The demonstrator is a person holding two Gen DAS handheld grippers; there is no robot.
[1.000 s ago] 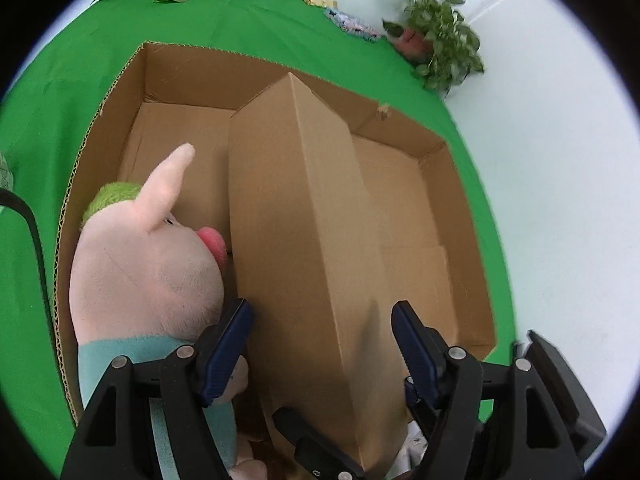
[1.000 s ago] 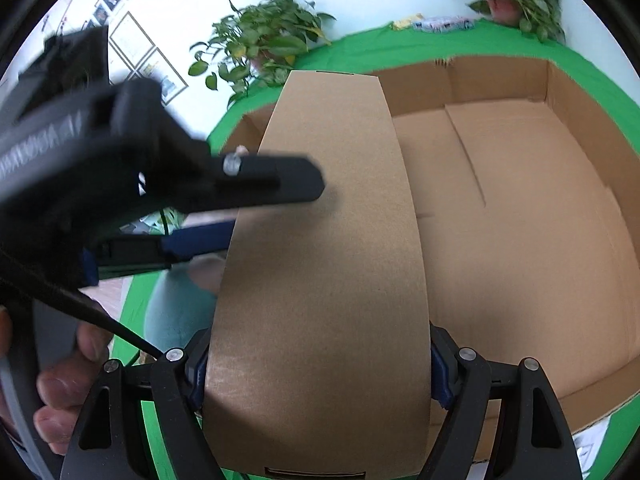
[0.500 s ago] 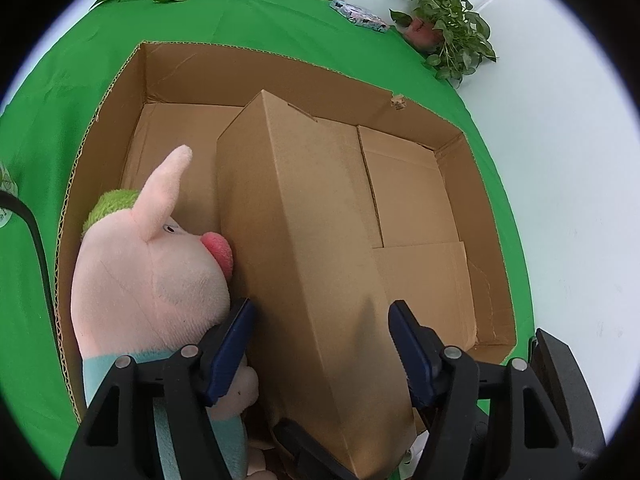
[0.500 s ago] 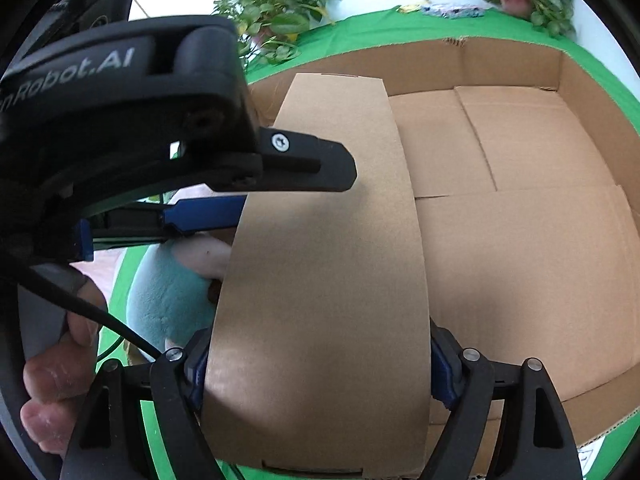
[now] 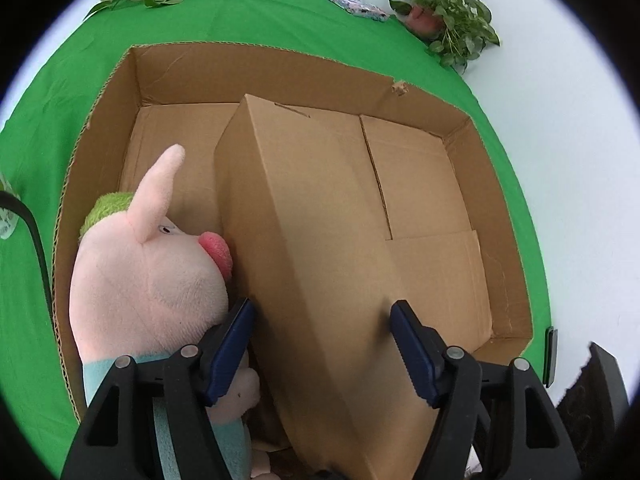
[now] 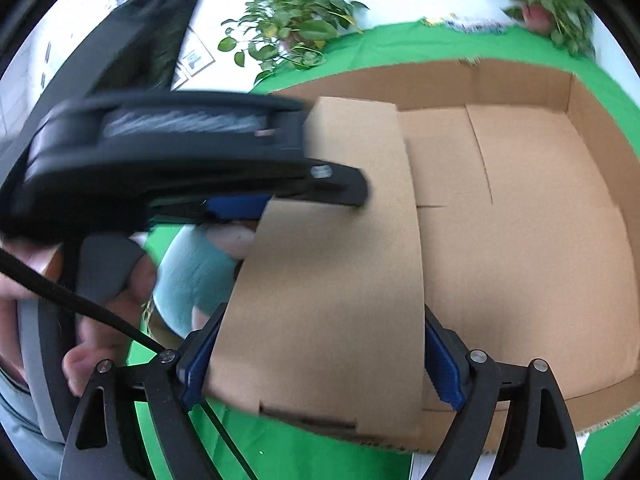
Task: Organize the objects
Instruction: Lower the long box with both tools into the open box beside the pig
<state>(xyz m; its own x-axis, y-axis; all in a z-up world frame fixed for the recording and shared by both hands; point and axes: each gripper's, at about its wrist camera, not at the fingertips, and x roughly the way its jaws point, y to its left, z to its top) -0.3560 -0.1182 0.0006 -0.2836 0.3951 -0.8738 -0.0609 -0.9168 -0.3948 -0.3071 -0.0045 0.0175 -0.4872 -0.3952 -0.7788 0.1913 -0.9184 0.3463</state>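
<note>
A long closed cardboard box (image 5: 320,240) lies inside a big open carton (image 5: 496,184), with free floor to its right. At the carton's left end a pink plush pig (image 5: 148,276) in a teal shirt has its snout against the long box. My left gripper (image 5: 320,348) straddles the near end, both blue pads against the sides. From the right wrist view the long box (image 6: 332,272) sits between my right gripper's (image 6: 320,364) jaws, which are opening; the right pad stands just off the cardboard. The left gripper (image 6: 308,196) reaches across the box from the left.
The carton sits on a green cloth (image 5: 248,16). Potted plants (image 5: 448,24) (image 6: 296,28) stand at the back, with a small packet (image 5: 360,6) between them. A hand (image 6: 100,356) and a black cable (image 6: 80,300) are at the left. A dark flat object (image 5: 551,356) lies right of the carton.
The long box's raised far end has come down, and it now lies flatter in the carton. My right gripper's jaws have widened and it has drawn back a little.
</note>
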